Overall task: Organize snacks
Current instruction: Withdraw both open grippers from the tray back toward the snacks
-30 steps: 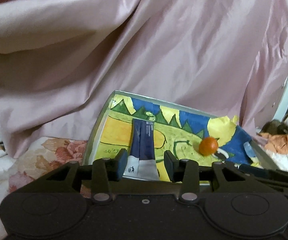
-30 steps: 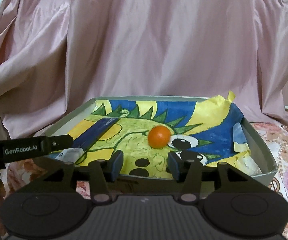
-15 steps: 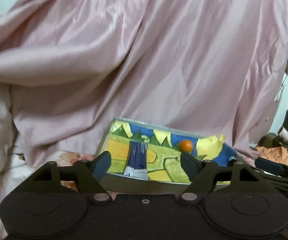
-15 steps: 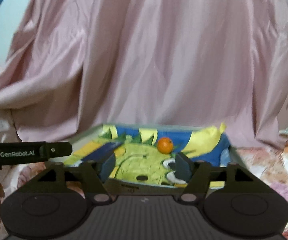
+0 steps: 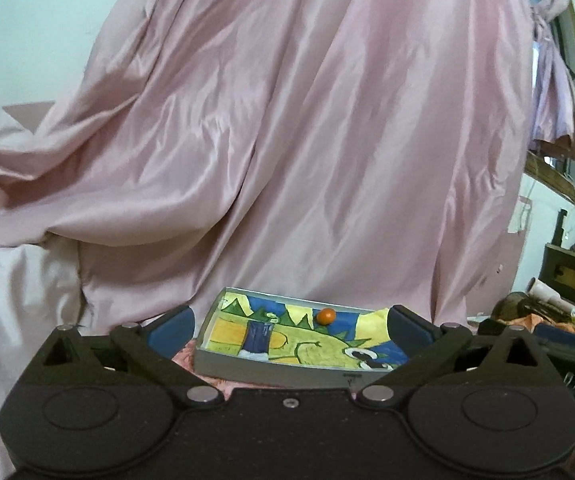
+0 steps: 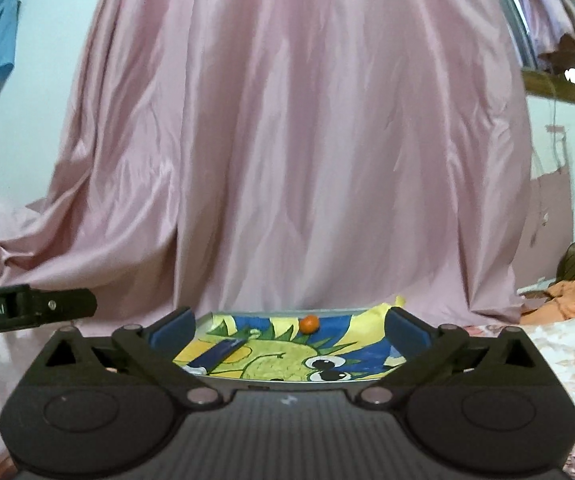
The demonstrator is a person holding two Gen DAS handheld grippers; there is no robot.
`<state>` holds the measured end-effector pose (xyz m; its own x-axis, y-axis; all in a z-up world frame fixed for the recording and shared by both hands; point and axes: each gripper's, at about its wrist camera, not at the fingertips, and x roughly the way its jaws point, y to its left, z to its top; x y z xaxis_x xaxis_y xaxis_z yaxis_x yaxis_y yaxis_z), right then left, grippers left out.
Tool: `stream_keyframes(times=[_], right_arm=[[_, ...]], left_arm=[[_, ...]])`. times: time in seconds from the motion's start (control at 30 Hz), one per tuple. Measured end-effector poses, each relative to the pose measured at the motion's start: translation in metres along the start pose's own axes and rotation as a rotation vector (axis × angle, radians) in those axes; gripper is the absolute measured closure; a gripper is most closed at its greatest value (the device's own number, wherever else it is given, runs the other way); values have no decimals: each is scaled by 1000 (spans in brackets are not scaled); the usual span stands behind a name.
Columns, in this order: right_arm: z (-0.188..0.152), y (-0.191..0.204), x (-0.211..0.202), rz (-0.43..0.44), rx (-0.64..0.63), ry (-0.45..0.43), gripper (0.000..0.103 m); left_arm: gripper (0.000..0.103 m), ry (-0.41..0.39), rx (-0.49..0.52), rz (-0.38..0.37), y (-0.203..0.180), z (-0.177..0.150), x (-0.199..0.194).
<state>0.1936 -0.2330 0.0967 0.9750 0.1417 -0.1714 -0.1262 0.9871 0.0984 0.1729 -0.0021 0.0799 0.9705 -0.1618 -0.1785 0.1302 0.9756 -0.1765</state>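
Snacks (image 5: 258, 336) in tray (image 5: 287, 374) — jaws opening, empty.

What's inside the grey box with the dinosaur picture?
Inside the grey box lies a colourful drawing lining the bottom, with a small orange ball and a dark blue packet on it. The box's near edge and whatever is under the drawing are hidden.

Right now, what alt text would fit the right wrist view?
A shallow grey tray lined with a dinosaur drawing holds a small orange fruit and a dark blue snack packet. The empty right hand-held gripper is opening before pink drapery.
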Motion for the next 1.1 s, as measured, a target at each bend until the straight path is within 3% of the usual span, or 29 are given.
stream_keyframes(times=[0.27,0.53,0.67,0.97,1.1], right_arm=[[-8,4,-66,-1,-71,-43,0],[-27,11,-108,25,-76,29,0],[-38,16,-117,66,-52,119,0],[-74,42,-108,125,-112,427,0],[-85,51,-105,176,-136,507,0]], left_arm=[[1,38,51,28,3,-28,-60],[1,137,27,58,21,-44,-93],[1,233,40,94,28,-55,-98],[1,458,78,154,35,-82,-87],[1,534,96,160,35,-90,-77]])
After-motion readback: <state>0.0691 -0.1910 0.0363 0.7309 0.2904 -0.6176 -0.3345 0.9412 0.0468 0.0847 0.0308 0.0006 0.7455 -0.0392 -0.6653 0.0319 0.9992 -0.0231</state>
